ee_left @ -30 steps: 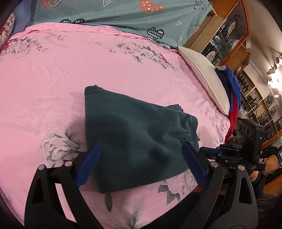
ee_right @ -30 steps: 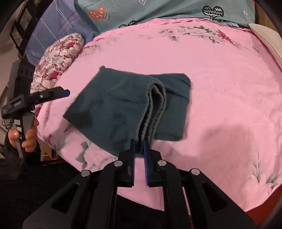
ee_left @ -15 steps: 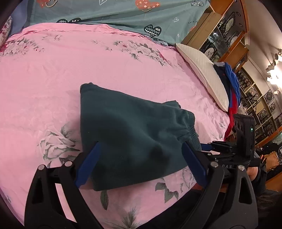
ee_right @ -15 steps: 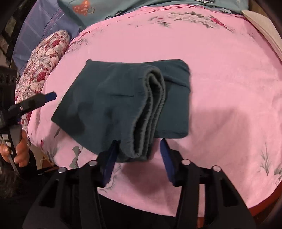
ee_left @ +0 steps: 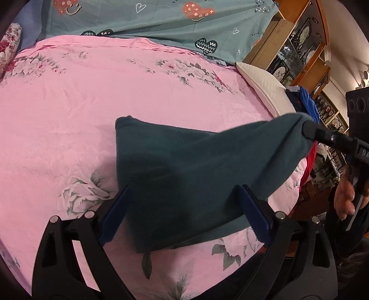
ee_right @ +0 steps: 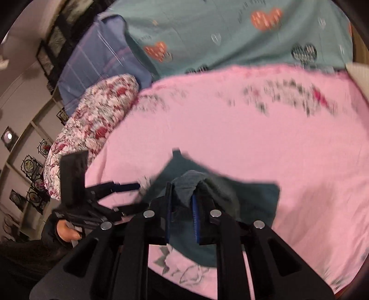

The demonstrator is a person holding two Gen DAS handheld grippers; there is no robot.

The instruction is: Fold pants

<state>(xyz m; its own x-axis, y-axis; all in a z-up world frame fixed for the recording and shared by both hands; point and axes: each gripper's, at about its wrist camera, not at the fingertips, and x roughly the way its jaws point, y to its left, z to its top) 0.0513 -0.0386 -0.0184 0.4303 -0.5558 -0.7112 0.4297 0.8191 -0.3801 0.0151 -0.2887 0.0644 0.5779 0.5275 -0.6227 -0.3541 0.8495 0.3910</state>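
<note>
While the right claw points down at a slant over the near edge of the bed, its blue pads are closing on a bunched corner of the dark teal pants, w/ grey-teal fabric wedged between them & peaking above the tips. From the left wrist view the same claw shows at far right as a black finger biting the raised corner of the cloth, and the person's right hand wraps the grip just below it. That corner hangs up off the bed, so the cloth slopes from its high right end down to the flat part.

Left claw is tilted down toward the bed too, jaws wide apart, one blue pad each side of the near edge of the pants; can't tell if the pads touch the cloth, nothing's pinched. In the right wrist view it sits at left, low beside the bed edge, w/ the person's left hand on its handle.

Pants lie folded on the pink floral sheet, near the front edge, roughly mid-bed. Long axis runs left-right across the left wrist view: far-left corner flat on the sheet, right end lifted. Right wrist view is motion-blurred, so fold layers aren't clear there.

Behind: a teal heart-print sheet at the head, a white pillow at right, a red floral pillow at left.
</note>
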